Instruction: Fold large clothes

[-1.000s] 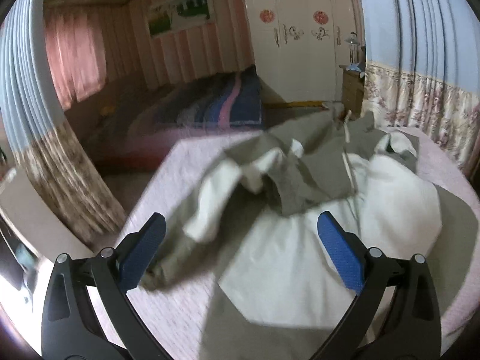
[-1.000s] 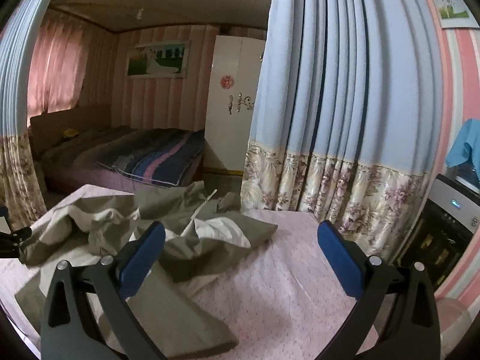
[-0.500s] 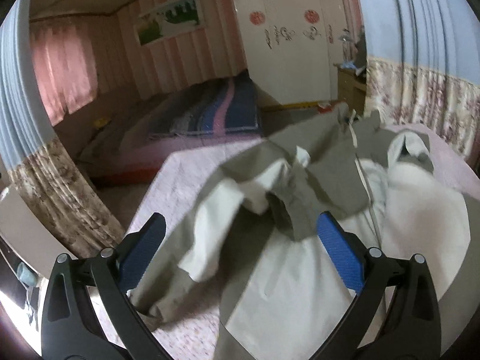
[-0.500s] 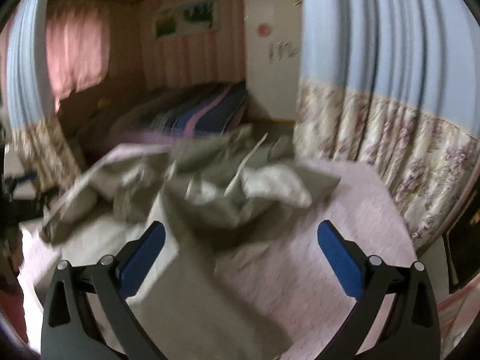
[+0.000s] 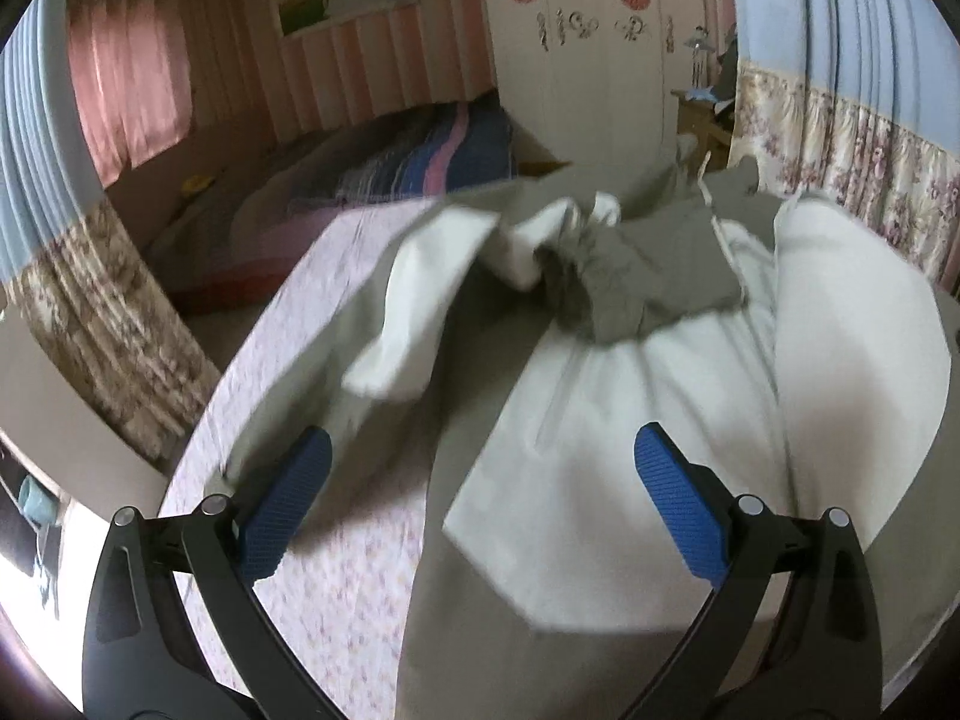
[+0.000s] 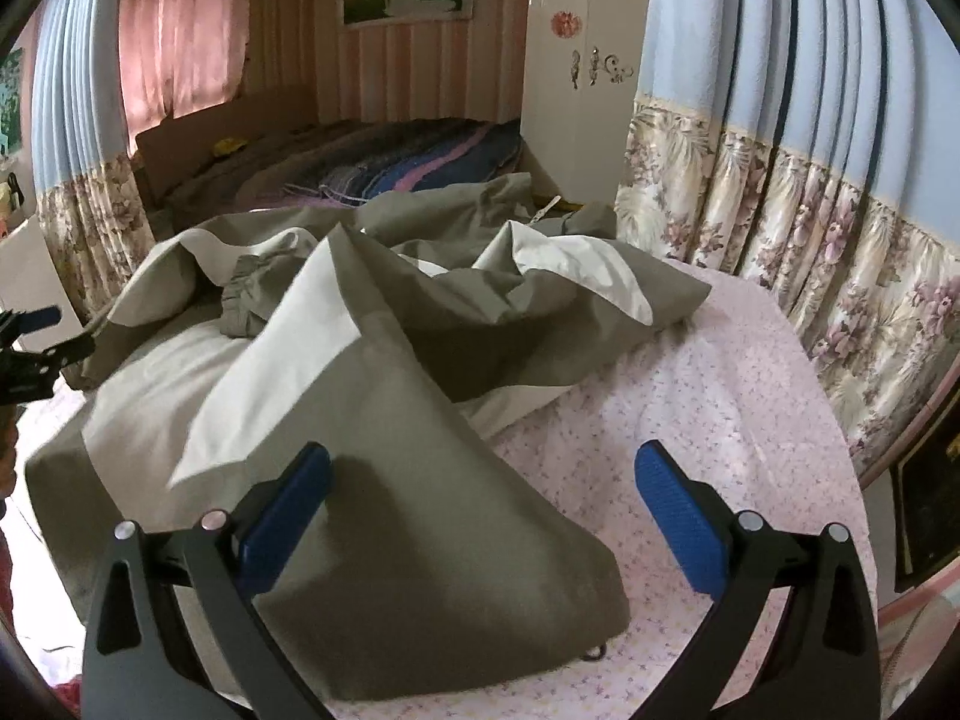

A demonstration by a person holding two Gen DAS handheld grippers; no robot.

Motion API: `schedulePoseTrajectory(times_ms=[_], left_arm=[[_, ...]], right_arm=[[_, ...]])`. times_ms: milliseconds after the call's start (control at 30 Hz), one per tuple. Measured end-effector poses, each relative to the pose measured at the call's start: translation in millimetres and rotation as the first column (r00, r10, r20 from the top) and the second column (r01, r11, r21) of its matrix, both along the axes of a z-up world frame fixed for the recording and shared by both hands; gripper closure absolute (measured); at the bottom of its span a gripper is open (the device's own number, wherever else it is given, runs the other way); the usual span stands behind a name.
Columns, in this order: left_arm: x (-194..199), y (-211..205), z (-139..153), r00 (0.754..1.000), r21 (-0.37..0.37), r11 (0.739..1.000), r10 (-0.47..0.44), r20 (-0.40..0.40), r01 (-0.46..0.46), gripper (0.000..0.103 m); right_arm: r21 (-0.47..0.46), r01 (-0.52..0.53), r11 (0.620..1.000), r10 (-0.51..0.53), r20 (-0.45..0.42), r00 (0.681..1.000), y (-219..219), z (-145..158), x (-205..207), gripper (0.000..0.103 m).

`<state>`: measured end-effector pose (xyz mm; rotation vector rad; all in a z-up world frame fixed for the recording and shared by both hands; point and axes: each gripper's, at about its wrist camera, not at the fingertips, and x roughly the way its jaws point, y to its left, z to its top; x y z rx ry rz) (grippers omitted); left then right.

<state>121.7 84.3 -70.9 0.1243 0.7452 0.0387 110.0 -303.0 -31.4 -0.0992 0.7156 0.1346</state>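
A large olive garment with a pale cream lining (image 5: 660,420) lies crumpled on a table covered by a pink flowered cloth (image 5: 336,570). In the right wrist view the same garment (image 6: 372,396) spreads from the left edge to the middle, with a near corner flap right in front of the fingers. My left gripper (image 5: 483,507) hovers open above the garment's near edge, with nothing between its blue pads. My right gripper (image 6: 483,510) is open too, just over the near olive flap. The left gripper (image 6: 30,342) shows small at the far left of the right wrist view.
A bed with a striped blanket (image 6: 384,168) stands beyond the table. Blue curtains with a floral hem (image 6: 780,192) hang close on the right, and another curtain (image 5: 90,300) on the left. A white wardrobe (image 5: 588,60) is at the back. Bare tablecloth (image 6: 690,408) lies right of the garment.
Both grippers have come lower and closer to the garment. The right view has swung left and down from the curtain onto the near olive flap. Both stay open.
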Motion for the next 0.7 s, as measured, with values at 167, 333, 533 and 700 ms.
schedulePoseTrajectory(times_ms=[167, 333, 533, 700], left_arm=[[-17, 8, -27, 0.999, 0.015, 1.0, 0.01, -0.045, -0.009, 0.003], [-17, 17, -64, 0.993, -0.019, 1.0, 0.0, -0.122, -0.002, 0.024], [-13, 15, -81, 0.985, -0.078, 0.997, -0.019, -0.17, 0.005, 0.034], [-18, 15, -68, 0.99, -0.086, 0.996, -0.001, -0.139, -0.011, 0.032]], right_arm=[[0.012, -0.021, 1.0, 0.022, -0.059, 0.998, -3, -24, -2, 0.009], [0.007, -0.042, 0.999, 0.043, -0.096, 0.994, -4, -46, 0, 0.073], [-0.012, -0.06, 0.998, 0.059, -0.08, 0.995, -6, -60, -8, 0.095], [0.005, 0.077, 0.997, -0.076, -0.049, 0.996, -43, -44, -25, 0.097]])
